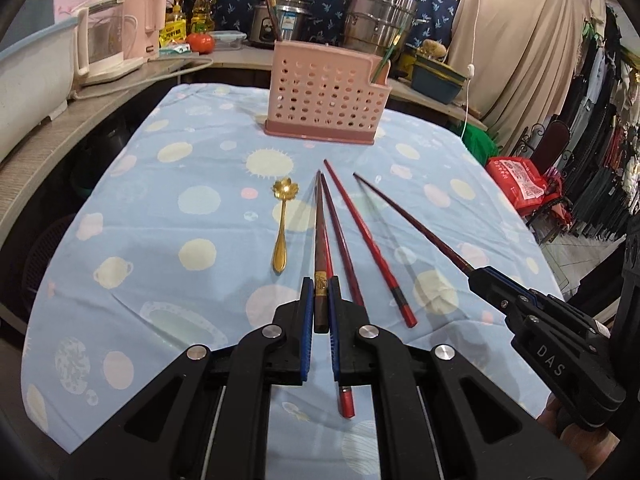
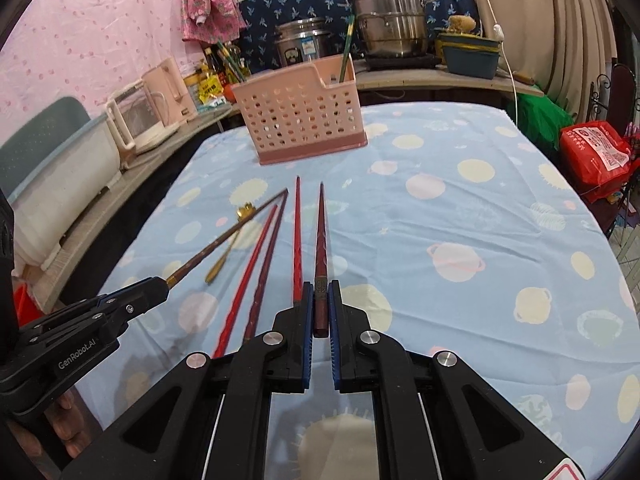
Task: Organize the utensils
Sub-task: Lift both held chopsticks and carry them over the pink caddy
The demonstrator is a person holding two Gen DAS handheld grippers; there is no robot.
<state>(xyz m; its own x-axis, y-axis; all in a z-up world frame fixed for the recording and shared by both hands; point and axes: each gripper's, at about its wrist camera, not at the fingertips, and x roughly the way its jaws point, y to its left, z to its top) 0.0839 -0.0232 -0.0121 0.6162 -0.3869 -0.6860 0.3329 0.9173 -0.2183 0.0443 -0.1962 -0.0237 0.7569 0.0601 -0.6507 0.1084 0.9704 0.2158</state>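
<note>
A cluttered kitchen corner surrounds the table, which wears a pale blue tablecloth (image 1: 168, 216) printed with planets and dots; steel pots (image 1: 378, 20) stand on the counter behind it. My left gripper (image 1: 320, 300) is clamped narrow on the thick end of a dark brown chopstick (image 1: 320, 240), which points away toward the pink utensil holder (image 1: 326, 98) at the far end of the cloth. My right gripper (image 2: 321, 304) is likewise pinched on another dark chopstick (image 2: 321, 252) with a carved shaft, aimed the same way. Between the two held sticks, three red chopsticks (image 1: 370, 244) lie flat on the cloth, roughly parallel. A gold spoon (image 1: 282, 224) with a flower-shaped bowl lies just left of them, apart from my left fingers. The holder stands upright, with a green chopstick (image 2: 346, 50) poking out of its side compartment.
</note>
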